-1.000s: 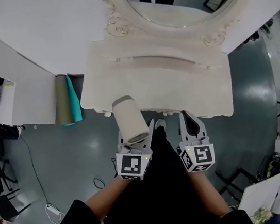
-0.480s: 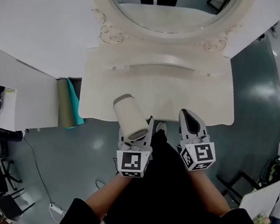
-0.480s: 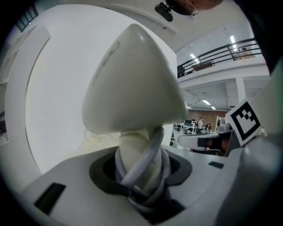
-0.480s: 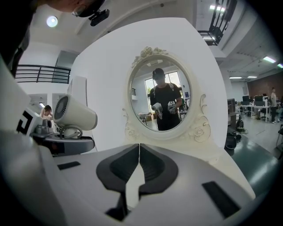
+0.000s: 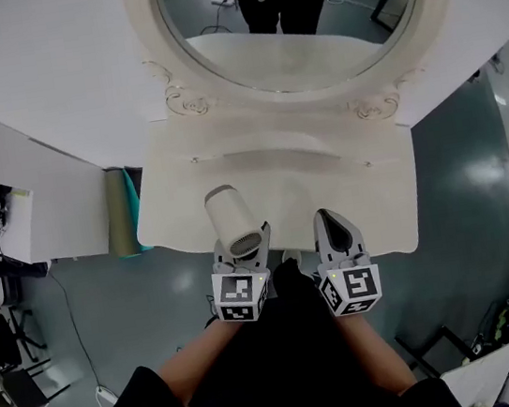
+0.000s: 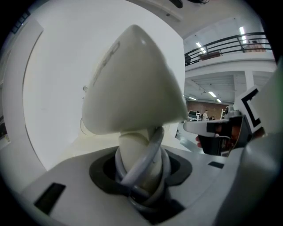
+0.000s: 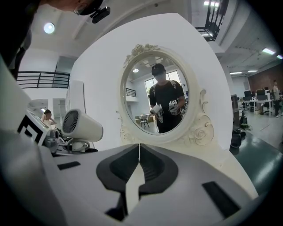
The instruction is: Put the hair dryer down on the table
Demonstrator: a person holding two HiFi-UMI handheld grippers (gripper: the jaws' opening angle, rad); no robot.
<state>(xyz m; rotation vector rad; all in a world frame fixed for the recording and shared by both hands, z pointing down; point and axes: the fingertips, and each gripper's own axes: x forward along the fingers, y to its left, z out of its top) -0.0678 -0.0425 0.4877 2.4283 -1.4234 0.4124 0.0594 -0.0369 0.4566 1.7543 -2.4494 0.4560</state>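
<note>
Holding the hair dryer (image 5: 233,218) by its handle, the left gripper (image 5: 244,250) is seen over the front edge of the table (image 5: 368,200), towards the front left corner. Its jaws are closed on the handle, and a grey cord (image 6: 146,154) is looped round the handle between them. The dryer's pale barrel is carried above the gripper, over the front left part of the tabletop, with its grilled end turned back towards the person. The right gripper (image 5: 334,227) is held just beside it at the same front edge, its jaws brought together at the tips with nothing between them. An oval mirror (image 5: 296,40) stands along the table's back edge, and both grippers and the dryer are reflected in it.
</note>
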